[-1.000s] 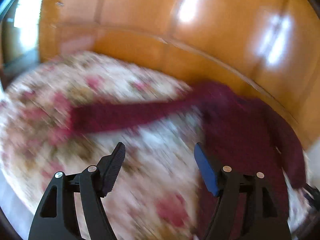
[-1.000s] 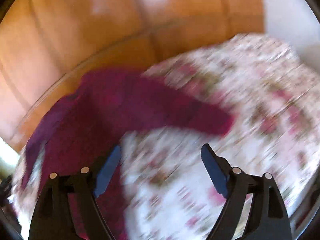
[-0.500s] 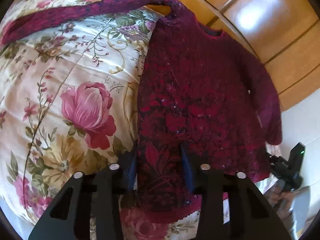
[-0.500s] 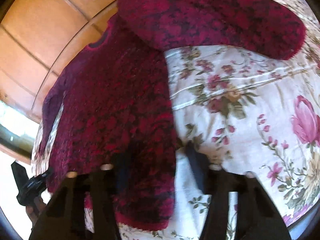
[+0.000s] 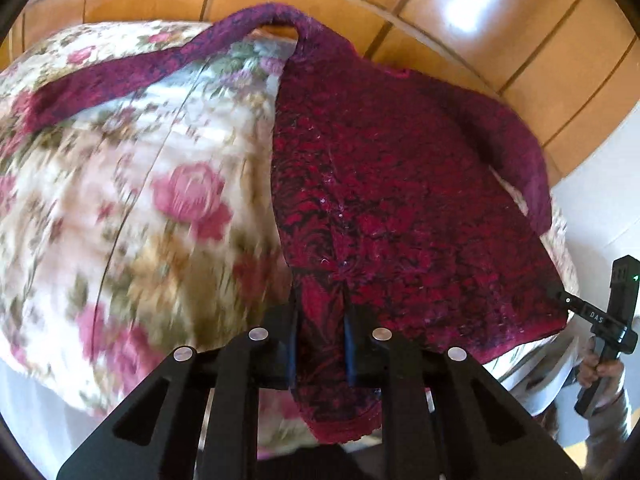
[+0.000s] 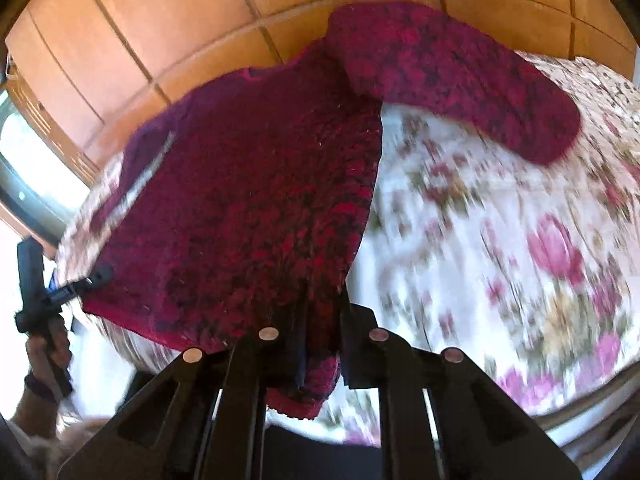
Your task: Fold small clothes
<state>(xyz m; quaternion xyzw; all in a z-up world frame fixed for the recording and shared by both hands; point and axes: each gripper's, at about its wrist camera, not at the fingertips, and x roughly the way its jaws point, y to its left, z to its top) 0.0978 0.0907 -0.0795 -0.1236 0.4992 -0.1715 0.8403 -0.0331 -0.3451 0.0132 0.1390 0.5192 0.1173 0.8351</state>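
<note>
- A bed with a floral bedspread [image 5: 132, 208] fills both views, with glossy orange wood panelling [image 5: 500, 20] behind it.
- The left hand-held gripper [image 5: 320, 344] is closing, its jaws narrow, on the hem corner of the dark red knitted sweater [image 5: 400, 184].
- The right hand-held gripper [image 6: 322, 348] is clamped shut on the opposite hem corner.
- The sweater lies flat on the bedspread, stretching away from both grippers, hem nearest and neck farthest; one sleeve [image 6: 460, 76] trails out sideways.
- Judgement: with its long axis running straight ahead, carrying the hem forward toward the neck looks like the next fold.
</note>
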